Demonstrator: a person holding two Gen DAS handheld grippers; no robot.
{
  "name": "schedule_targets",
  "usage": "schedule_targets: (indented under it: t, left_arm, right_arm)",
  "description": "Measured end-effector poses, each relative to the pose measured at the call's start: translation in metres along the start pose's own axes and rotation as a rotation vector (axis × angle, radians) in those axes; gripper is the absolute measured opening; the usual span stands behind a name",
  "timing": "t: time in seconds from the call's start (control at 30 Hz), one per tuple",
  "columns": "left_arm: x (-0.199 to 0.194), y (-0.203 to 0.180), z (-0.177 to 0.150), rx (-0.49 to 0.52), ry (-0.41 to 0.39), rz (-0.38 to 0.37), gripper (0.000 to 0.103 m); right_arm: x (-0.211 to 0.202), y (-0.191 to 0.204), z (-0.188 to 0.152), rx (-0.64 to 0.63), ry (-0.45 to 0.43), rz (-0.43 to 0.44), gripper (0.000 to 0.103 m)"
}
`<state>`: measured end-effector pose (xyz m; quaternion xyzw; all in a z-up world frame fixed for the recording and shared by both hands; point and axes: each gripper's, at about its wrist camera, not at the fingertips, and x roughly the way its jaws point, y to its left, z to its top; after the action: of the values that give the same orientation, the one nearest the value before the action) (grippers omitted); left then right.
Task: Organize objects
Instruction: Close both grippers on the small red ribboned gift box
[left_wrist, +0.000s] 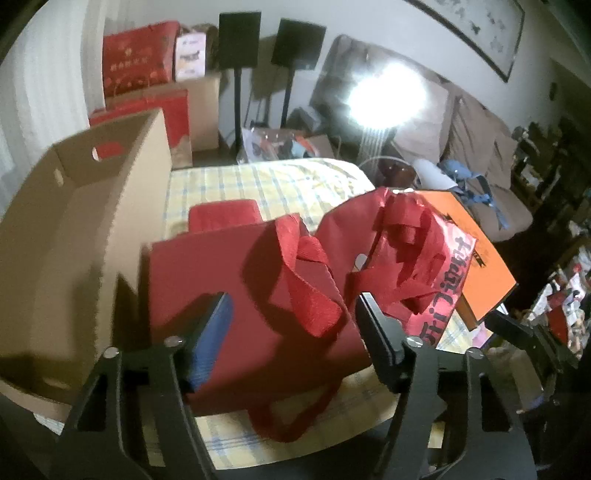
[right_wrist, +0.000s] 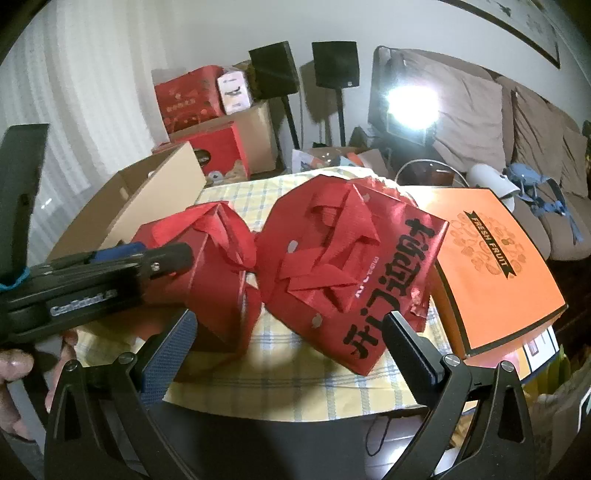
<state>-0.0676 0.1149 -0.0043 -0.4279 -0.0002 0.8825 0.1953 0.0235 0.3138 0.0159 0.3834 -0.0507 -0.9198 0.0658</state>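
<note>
A plain red gift box with ribbon handles (left_wrist: 236, 295) (right_wrist: 221, 273) lies on the checked tablecloth (left_wrist: 266, 184). Beside it to the right stands a red bag with black lettering (left_wrist: 417, 266) (right_wrist: 354, 273). An orange "Fresh Fruit" box (left_wrist: 476, 258) (right_wrist: 495, 266) lies further right. My left gripper (left_wrist: 291, 317) is open, its fingers on either side of the plain red box. In the right wrist view the left gripper (right_wrist: 162, 258) reaches over that box from the left. My right gripper (right_wrist: 291, 336) is open and empty, just in front of both red items.
An open cardboard box (left_wrist: 74, 229) (right_wrist: 147, 199) stands at the table's left. Behind are red cartons (left_wrist: 140, 59), two speakers on stands (left_wrist: 240, 40), a bright lamp (left_wrist: 384, 96) and a sofa with cushions (right_wrist: 517, 140).
</note>
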Motion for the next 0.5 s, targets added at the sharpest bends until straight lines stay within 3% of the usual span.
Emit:
schedule_targets:
  t: [0.1, 0.23, 0.3, 0.5]
  left_arm:
    - [0.002, -0.003, 0.004, 0.003, -0.009, 0.011, 0.050]
    - [0.004, 0.000, 0.008, -0.009, -0.012, 0.009, 0.013]
    - [0.005, 0.000, 0.010, -0.009, -0.006, -0.005, 0.001]
    - [-0.006, -0.008, 0.015, 0.015, -0.045, -0.041, 0.001]
  right_arm:
    - [0.001, -0.003, 0.000, 0.006, 0.004, -0.002, 0.100]
    - [0.001, -0.006, -0.001, 0.010, 0.007, -0.003, 0.100]
    - [0.001, -0.006, -0.001, 0.010, 0.007, -0.003, 0.100]
    - [0.003, -0.005, -0.001, 0.006, 0.010, 0.003, 0.100]
